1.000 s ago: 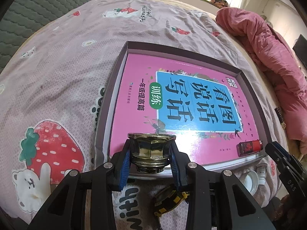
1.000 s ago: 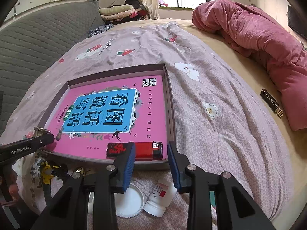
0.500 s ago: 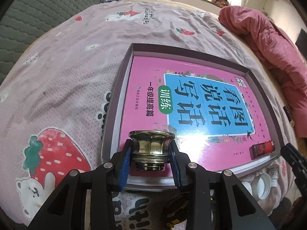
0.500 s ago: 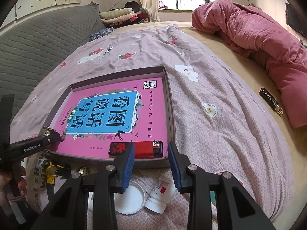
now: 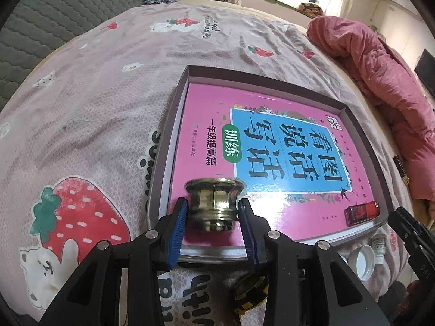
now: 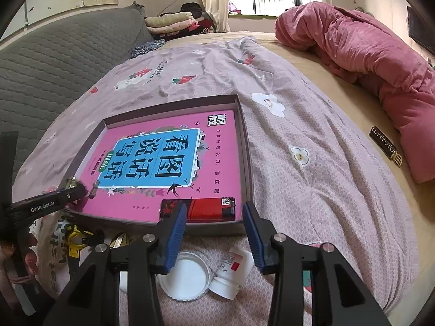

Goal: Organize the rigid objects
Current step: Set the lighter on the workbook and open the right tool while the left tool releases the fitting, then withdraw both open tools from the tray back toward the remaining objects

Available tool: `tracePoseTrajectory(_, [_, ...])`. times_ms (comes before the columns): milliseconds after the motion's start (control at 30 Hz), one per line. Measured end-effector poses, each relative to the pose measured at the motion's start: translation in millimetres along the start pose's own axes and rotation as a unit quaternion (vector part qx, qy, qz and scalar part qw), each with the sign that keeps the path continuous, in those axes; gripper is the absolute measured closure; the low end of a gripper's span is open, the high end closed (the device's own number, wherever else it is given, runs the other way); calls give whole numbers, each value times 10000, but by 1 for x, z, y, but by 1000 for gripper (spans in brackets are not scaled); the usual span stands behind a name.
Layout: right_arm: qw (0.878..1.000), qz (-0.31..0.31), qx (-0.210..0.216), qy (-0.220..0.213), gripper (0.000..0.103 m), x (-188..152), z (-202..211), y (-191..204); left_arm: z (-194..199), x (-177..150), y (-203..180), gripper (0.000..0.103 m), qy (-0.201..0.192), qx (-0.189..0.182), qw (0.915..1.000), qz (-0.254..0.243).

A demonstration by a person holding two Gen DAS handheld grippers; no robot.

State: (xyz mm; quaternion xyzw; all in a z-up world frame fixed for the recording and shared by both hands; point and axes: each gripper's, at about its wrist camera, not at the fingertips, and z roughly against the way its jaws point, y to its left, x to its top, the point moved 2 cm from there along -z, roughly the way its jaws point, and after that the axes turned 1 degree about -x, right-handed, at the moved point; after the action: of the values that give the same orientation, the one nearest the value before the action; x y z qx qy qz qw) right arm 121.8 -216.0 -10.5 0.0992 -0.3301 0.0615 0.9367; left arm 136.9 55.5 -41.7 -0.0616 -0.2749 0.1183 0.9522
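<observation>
A brass threaded fitting (image 5: 214,203) stands blurred between the blue pads of my left gripper (image 5: 212,206), over the near left corner of the pink book (image 5: 272,149). The book lies in the shallow dark tray (image 5: 168,135). The left jaws are opening and the pads look just off the fitting. My right gripper (image 6: 214,208) hovers at the tray's near edge (image 6: 246,157); its jaws are opening with nothing between them. Just beyond its tips a red and black lighter (image 6: 198,207) lies on the book (image 6: 152,157). The left gripper (image 6: 68,190) shows at the far left.
On the bed in front of the tray lie a white lid (image 6: 185,274), a white pill bottle (image 6: 231,271) and a yellow and black tool (image 6: 76,239). A pink quilt (image 6: 367,54) is heaped at the right. A grey padded headboard (image 6: 54,54) runs along the left.
The left gripper carried the brass fitting forward over the book's corner and its pads have loosened. The right jaws have spread wider while that gripper stayed in place.
</observation>
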Motion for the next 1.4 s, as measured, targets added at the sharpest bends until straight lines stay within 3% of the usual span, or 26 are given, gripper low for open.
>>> tracePoseTrajectory(633, [9999, -35, 55, -97, 60, -3, 8, -2, 14, -5, 1, 56, -86, -87, 9999, 47])
tracePoseTrajectory(833, [9999, -36, 60, -89, 59, -4, 9, -2, 17, -6, -3, 48, -118, -110, 9999, -39])
tracePoseTrajectory(967, [9999, -25, 78, -110, 48, -5, 11, -3, 22, -6, -1, 45, -124, -174, 9998, -7])
tracePoseTrajectory(1400, [9998, 25, 81, -160, 48, -9, 15, -3, 39, -11, 2, 39, -209, -284, 9994, 50])
